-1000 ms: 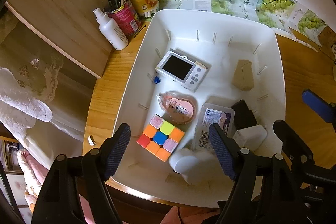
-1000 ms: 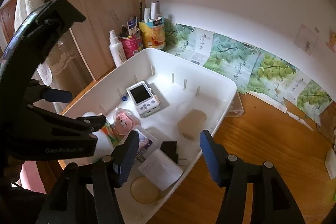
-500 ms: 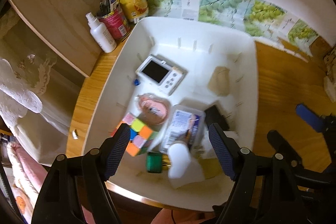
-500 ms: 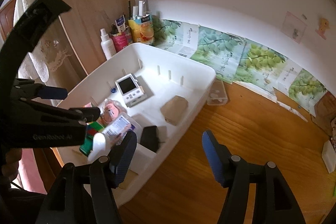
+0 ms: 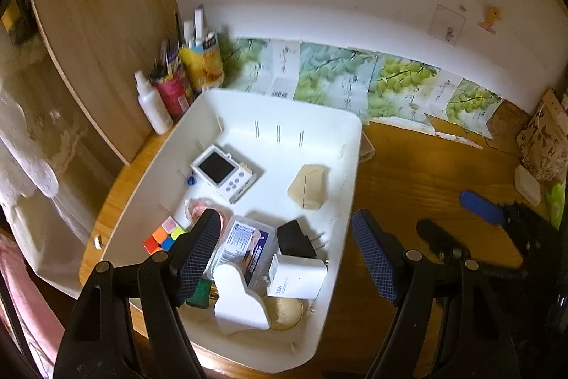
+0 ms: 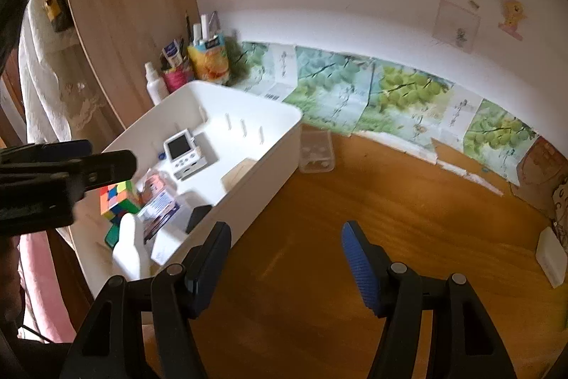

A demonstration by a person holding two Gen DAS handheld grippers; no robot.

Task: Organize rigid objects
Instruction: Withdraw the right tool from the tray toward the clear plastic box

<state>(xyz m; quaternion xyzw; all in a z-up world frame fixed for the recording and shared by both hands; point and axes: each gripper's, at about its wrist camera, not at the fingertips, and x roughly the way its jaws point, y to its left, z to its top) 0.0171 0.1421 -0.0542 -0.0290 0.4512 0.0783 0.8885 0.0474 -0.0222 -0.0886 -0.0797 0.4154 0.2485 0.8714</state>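
A white bin [image 5: 349,162] [image 6: 280,134] on the wooden desk holds a small white camera [image 5: 223,171] [image 6: 183,153], a colour cube [image 5: 161,235] [image 6: 115,198], a tan block [image 5: 309,187], a black plug [image 5: 294,242], a white charger [image 5: 296,277] and a clear packet [image 5: 245,247]. My left gripper [image 5: 284,258] is open and empty above the bin's near right part. My right gripper [image 6: 285,263] is open and empty over bare desk to the right of the bin.
A white bottle [image 5: 152,103], a red pen cup [image 5: 172,87] and a yellow carton [image 5: 202,63] stand behind the bin by a wooden panel. A clear small box [image 6: 316,151] lies beside the bin. A white bar [image 6: 550,256] lies at the desk's far right.
Both grippers have drawn back and swung to the right. The bin now sits further left and lower in both views, with more bare desk showing. Both stay open and empty.
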